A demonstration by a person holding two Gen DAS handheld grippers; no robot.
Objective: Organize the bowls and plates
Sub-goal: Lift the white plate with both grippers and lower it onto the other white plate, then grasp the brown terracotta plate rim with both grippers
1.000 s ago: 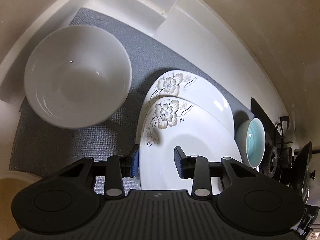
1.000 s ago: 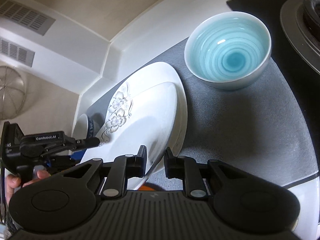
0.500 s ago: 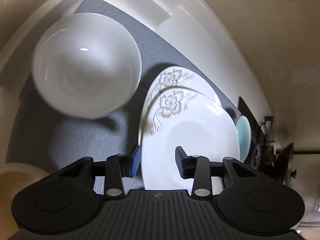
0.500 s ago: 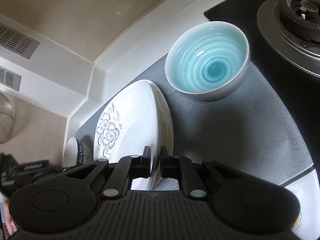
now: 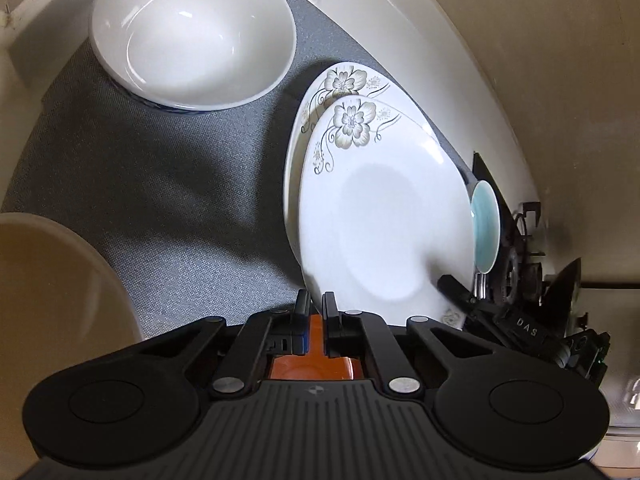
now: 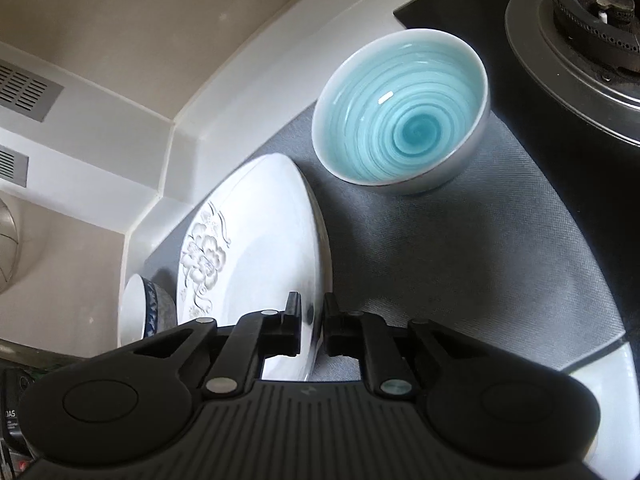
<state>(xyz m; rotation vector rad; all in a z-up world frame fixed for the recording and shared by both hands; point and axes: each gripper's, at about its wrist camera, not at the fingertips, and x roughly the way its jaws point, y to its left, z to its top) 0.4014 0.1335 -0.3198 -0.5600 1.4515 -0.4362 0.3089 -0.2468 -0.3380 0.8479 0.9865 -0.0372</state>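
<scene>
The top plate (image 5: 384,216) is the one you are working. It sits over the lower plate (image 5: 340,76) of the same flower pattern, shifted towards you so that both blossoms show, and its near edge seems raised off the one beneath. That tilt is likely there so the pair can be squared up without china scraping on china.

Your left gripper (image 5: 315,308) is pressed together on the plate's near rim, the thin edge pinched between its pads. A rim hold suits a flat plate, since there is nothing else to catch. Your right gripper (image 6: 311,320) straddles the opposite side of the same rim. Its jaws are opening, with the rim between them and a sliver of gap on the outer side, so it looks more like a guide than a clamp. If so, the weight hangs on the left pinch alone, and a glazed rim can slip, so keep the plate low.

Both plates rest on the grey mat (image 5: 160,200) that covers the desk (image 6: 612,400), which cushions them and keeps them from skating. The white bowl (image 5: 192,36) stands apart at the mat's far left. The blue bowl (image 6: 400,120) sits just beyond the plates on the right, near the stove burner (image 6: 592,12), and neither is stacked yet
</scene>
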